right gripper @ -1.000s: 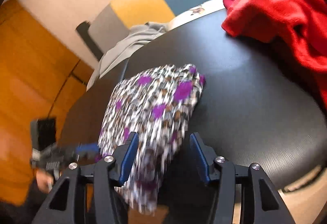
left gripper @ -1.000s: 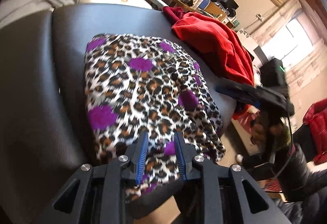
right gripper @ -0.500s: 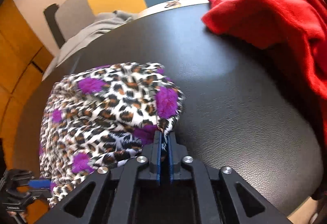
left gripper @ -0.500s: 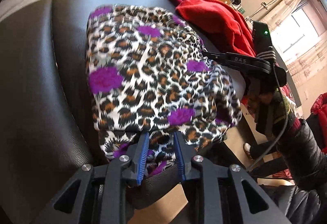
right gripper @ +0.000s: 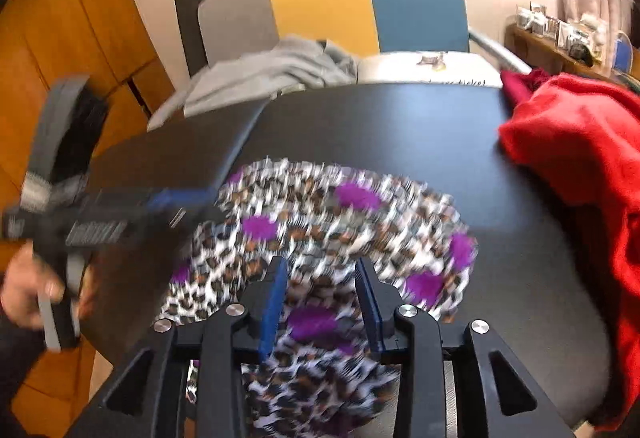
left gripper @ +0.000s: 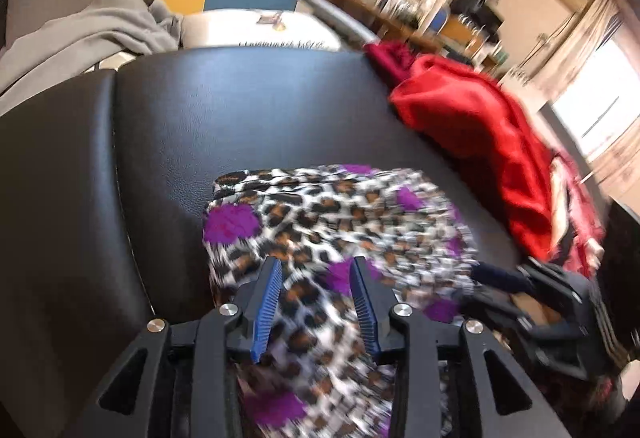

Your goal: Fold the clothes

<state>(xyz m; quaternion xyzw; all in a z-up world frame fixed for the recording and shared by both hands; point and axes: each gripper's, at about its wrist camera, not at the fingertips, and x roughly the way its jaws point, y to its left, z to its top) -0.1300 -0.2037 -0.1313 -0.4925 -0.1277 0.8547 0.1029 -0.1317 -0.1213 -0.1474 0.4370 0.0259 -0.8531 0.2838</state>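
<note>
— While both grippers hung over the near edge of the black table [right gripper: 400, 126], what had they hold of?

— Nothing, by the look of it. The left gripper [left gripper: 316, 294] stood with its jaws parted over the leopard cloth [left gripper: 340, 222], and the right gripper [right gripper: 320, 298] stood likewise, fingers apart with cloth showing between them but not pinched.

— And where did the cloth lie?

— On the table's near side, bunched in a rounded heap, its near part spilling over the edge under the grippers. Both views were blurred, so I could not count layers.

— So how would a fold have gone well from there?

— I judged the heap wanted flattening, whichever fold was due: take two corners of one edge, pull them apart till the cloth lay taut, and lay it well onto the table, not over the edge.

— Anything in the way further off?

— A red garment [right gripper: 580, 158] lay at the right, apart from the cloth, and a grey one [right gripper: 272, 74] beyond the far edge.
</note>
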